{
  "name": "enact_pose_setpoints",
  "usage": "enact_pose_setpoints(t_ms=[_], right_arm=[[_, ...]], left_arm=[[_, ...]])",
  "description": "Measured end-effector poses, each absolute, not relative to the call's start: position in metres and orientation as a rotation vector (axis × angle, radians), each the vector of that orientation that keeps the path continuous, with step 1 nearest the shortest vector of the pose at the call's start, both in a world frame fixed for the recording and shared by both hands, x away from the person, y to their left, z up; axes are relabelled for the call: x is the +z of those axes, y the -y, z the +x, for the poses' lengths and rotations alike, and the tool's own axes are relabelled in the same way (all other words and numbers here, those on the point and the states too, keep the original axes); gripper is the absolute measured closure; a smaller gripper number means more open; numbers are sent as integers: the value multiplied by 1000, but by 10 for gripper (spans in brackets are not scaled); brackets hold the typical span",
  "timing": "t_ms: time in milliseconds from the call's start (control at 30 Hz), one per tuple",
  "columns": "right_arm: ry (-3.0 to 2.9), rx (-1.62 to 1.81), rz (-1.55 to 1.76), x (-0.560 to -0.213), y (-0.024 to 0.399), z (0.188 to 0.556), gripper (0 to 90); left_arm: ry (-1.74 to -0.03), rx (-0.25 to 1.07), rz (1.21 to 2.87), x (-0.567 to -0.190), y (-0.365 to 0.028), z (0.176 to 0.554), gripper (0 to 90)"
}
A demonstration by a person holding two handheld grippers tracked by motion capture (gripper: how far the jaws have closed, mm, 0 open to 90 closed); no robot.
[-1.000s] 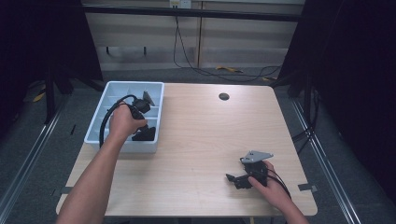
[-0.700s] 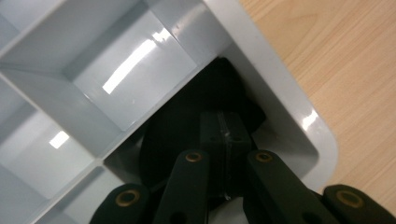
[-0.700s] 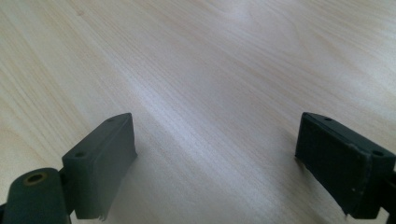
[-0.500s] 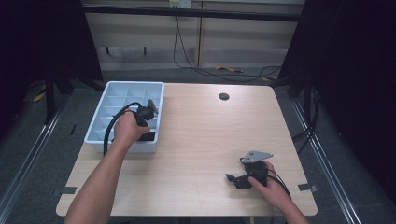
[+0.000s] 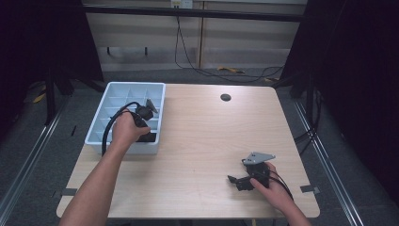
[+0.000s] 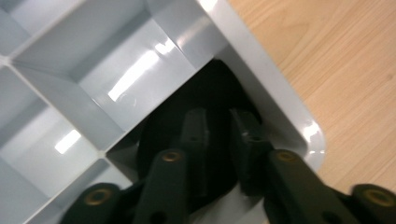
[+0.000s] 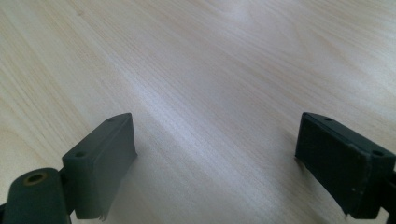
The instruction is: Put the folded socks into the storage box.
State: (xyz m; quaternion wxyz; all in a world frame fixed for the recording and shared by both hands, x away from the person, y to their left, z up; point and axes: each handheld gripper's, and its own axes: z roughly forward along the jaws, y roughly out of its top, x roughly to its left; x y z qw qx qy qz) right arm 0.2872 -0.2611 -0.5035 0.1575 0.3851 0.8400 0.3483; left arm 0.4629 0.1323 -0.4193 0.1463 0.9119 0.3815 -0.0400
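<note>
A grey compartment tray sits at the table's far left. My left gripper points down into its near right corner compartment. In the left gripper view the jaws stand a narrow gap apart over a dark, round black thing lying in that compartment by the tray rim. These jaws have just been opening, and the pads do not press on the black thing. My right gripper rests low at the table's near right. It is wide open with only bare wood between its fingers.
A small black round spot marks the wooden table near its far edge. The tray's other compartments look pale and hold nothing I can make out. Cables lie on the floor behind the table.
My left hand has shifted a little toward the tray's near right corner and lowered into it. The right hand and its gripper have stayed in place.
</note>
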Motion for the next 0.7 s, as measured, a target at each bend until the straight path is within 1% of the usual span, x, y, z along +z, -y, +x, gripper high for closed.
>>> enact_pose_setpoints(t_ms=[67,133,267,367,500,700], right_arm=[[-2404,996,1103,-503,261,287,113],[-2404,996,1103,-503,261,287,113],[-2402,998,1099,-504,261,287,113],[-2402,997,1101,-503,261,287,113],[-2405,997,1099,-503,261,287,113],[-2405,997,1097,-503,261,287,113]], left_arm=[[-1100,-104,2631,-416,-133,463,740],[-1105,-98,2603,-408,-138,463,729],[-1109,-76,2603,-402,-141,461,677],[-1139,-67,2572,-394,-145,459,574],[-1141,-61,2573,-389,-145,457,481],[-1117,-54,2560,-383,-142,450,395]])
